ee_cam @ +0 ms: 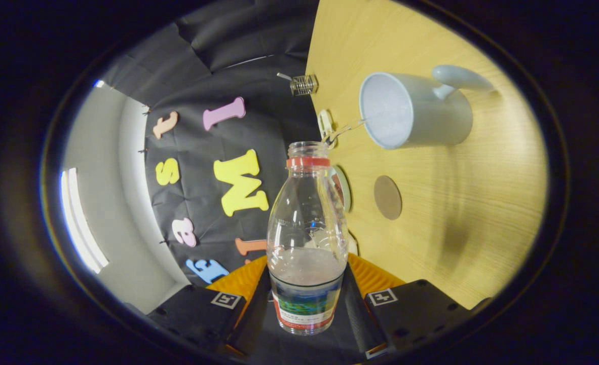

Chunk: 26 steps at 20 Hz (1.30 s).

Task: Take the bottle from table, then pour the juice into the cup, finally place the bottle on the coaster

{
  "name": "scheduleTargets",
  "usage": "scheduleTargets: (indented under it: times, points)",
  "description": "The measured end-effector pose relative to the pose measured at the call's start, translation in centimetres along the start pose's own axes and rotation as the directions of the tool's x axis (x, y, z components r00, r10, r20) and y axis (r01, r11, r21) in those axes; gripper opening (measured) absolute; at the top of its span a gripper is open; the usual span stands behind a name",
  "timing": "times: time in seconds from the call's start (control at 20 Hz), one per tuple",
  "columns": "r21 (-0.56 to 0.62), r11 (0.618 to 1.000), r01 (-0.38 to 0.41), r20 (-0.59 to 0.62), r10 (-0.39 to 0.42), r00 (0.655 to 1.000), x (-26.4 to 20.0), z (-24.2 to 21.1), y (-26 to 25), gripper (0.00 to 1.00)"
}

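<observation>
Gripper view, gripper clamping bottle, mouth toward cup

Camera rides the hand-held gripper, looking forward along its fingers, rolled sideways: the counter stands like a wall beside the booth's black cloth. Bottle close up; cup farther ahead.

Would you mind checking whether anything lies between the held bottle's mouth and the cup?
Nothing visible does. The gripper is shut on the bottle, and only bare table separates its mouth from the cup.
</observation>
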State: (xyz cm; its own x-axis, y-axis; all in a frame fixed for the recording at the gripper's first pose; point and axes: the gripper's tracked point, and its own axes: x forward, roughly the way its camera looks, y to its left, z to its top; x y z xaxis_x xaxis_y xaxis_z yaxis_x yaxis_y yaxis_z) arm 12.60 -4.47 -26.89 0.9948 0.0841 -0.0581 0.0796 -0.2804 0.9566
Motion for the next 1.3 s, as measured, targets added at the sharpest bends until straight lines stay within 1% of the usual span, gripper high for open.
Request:
scheduleTargets:
  times: [0.2,0.45,0.75,0.95,1.2,1.3]
  points:
    - [0.029,1.000,-0.004,0.000,0.004,1.000,-0.2,-0.2,0.2,0.76]
    - [0.073,0.997,-0.032,-0.006,0.033,0.999,-0.3,-0.3,1.3,0.76]
    - [0.101,0.995,-0.022,0.001,0.022,1.000,-0.1,0.2,1.1,0.76]
    - [0.181,0.983,-0.036,0.002,0.036,0.999,0.1,-0.2,2.0,0.76]
    - [0.186,0.982,-0.040,-0.012,0.043,0.999,-0.1,-0.9,2.9,0.76]
    - [0.206,0.977,-0.045,-0.003,0.047,0.999,-0.3,-0.7,3.1,0.76]
